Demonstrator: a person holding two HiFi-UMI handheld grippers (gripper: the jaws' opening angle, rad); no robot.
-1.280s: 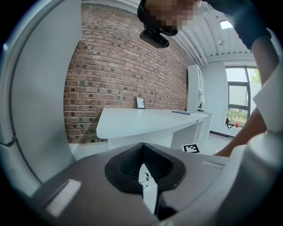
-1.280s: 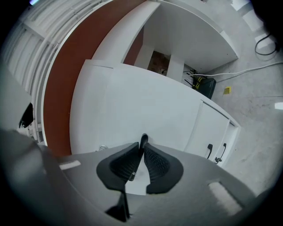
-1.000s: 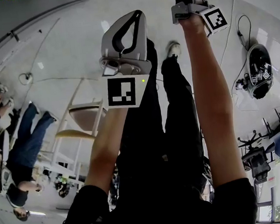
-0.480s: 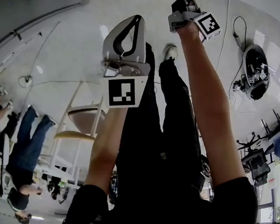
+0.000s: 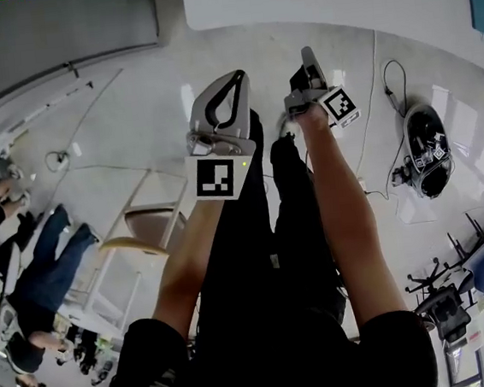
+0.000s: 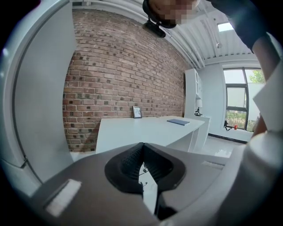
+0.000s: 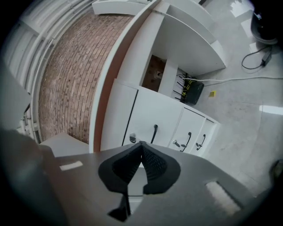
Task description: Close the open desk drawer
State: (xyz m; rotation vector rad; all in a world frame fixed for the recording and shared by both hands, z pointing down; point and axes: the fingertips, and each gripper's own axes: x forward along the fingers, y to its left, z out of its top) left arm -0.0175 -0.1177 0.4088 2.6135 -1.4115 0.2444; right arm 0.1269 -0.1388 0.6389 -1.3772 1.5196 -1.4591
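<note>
The drawer unit (image 7: pixel 161 117) is shown only in the right gripper view, far ahead of the jaws. It is set under a white desk top (image 7: pixel 132 57) that stands against a brick wall (image 7: pixel 66 75). That view is rolled, so the desk top's edge runs from lower left to upper right and the grey floor (image 7: pixel 247 114) lies at the right. Three flat white drawer fronts are stacked from the desk top toward the floor, all faced toward the camera. Each front's long axis is laid parallel to the desk top's edge, and a black bar handle (image 7: pixel 154 132) is set along that axis on each. Round locks (image 7: pixel 131 138) are seen on the two fronts nearer the desk top. Whether any front stands out from the others cannot be told. A black box (image 7: pixel 192 92) with cables is seen in the knee space beside the unit.

The right gripper (image 7: pixel 141 143) is closed tip to tip, with nothing between its ribbed pads. The left gripper (image 6: pixel 143 145) is likewise pressed together and empty. It is pointed at another white desk (image 6: pixel 146 130), on which a small picture frame (image 6: pixel 137 112) and a blue book (image 6: pixel 178 122) are placed. In the head view both grippers are held out side by side on bare forearms, above the person's black trousers (image 5: pixel 288 226).
</note>
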